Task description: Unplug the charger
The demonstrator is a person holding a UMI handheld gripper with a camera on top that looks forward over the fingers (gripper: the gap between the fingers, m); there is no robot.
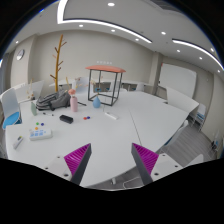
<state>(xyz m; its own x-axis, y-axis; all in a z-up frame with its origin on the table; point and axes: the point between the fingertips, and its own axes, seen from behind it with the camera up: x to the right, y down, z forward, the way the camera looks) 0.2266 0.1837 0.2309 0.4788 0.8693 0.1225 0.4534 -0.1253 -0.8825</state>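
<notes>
My gripper [111, 152] is open and empty, its two magenta pads held wide apart above the near part of a white table [120, 135]. I cannot make out a charger or a socket for sure. Well beyond the fingers, small things lie on the table: a pink bottle [73, 101], a blue object [96, 102], a small black item [66, 119] and a thin white item [110, 116]. Nothing stands between the fingers.
A colourful flat item [39, 131] lies on the table's left part. A wooden coat stand [58, 62] and a red-framed high table [105, 80] stand at the back. More white tables [175, 100] and a grey chair [185, 145] are on the right.
</notes>
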